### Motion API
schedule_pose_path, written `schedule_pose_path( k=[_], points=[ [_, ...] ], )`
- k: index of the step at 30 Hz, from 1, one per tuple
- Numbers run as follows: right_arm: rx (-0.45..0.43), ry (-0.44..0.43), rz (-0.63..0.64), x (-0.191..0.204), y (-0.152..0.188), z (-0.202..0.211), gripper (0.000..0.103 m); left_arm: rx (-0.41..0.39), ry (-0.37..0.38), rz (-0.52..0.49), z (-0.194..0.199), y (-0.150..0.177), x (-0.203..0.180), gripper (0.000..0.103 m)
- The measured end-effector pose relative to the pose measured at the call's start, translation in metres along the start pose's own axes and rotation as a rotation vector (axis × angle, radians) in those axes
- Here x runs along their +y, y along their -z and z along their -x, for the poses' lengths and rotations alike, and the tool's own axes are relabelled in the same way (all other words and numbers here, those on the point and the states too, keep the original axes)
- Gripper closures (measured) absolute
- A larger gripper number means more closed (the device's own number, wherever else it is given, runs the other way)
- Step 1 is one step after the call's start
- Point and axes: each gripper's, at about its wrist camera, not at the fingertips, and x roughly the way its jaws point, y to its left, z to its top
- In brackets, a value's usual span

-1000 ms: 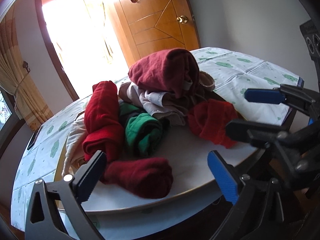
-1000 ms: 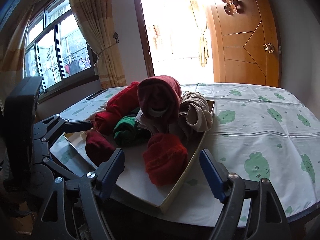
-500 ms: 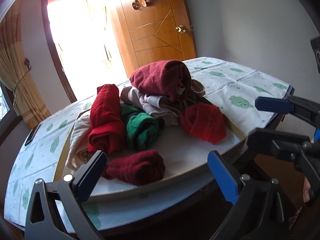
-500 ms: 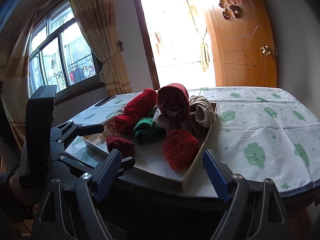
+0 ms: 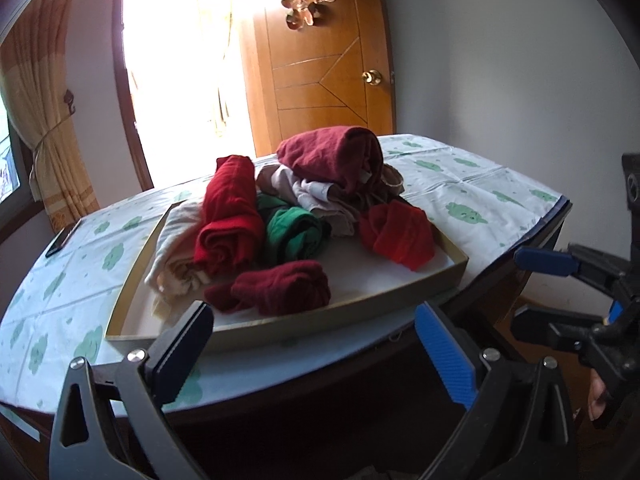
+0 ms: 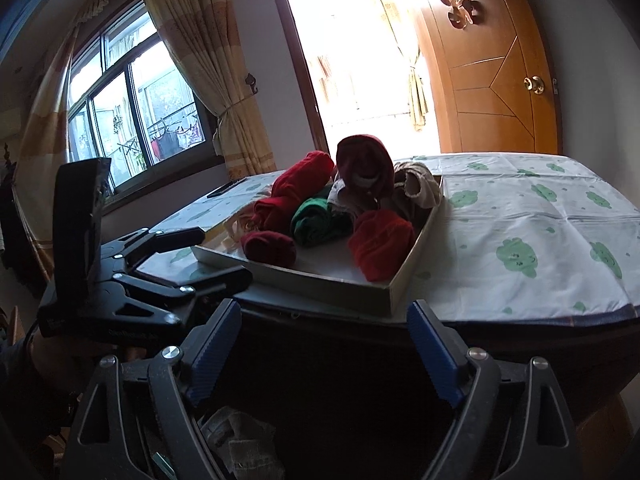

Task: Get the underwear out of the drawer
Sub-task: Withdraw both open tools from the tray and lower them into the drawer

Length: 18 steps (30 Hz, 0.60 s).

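A shallow cardboard drawer lies on the table near its front edge, holding several rolled pieces of underwear. A dark red roll sits nearest the front wall. Behind it are a bright red roll, a green one and a red one, with a maroon piece on top of beige ones. My left gripper is open, short of the drawer's front wall. My right gripper is open below the table edge, with nothing between its fingers.
The table wears a white cloth with green cloud prints. A dark flat device lies at its far left edge. Behind are a wooden door, a bright doorway, a window and curtains. A grey cloth lies below the right gripper.
Both grippers have drawn back from the drawer, which now looks farther off. The right gripper's jaws have spread a little wider. The underwear has not moved.
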Motion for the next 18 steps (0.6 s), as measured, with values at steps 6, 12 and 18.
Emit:
schedule_pose_path(
  k=[6, 12, 18],
  points=[
    [0.061, -0.006, 0.014, 0.000, 0.020, -0.010, 0.016, 0.001, 0.005, 0.048, 0.017, 0.020, 0.015, 0.001],
    [0.140, -0.032, 0.073, 0.013, 0.039, -0.017, 0.016, 0.011, -0.008, 0.082, 0.034, 0.042, 0.031, 0.001],
    [0.272, -0.098, 0.158, 0.037, 0.057, -0.030, 0.016, 0.064, -0.014, 0.069, 0.038, 0.069, 0.037, 0.001]
  ],
)
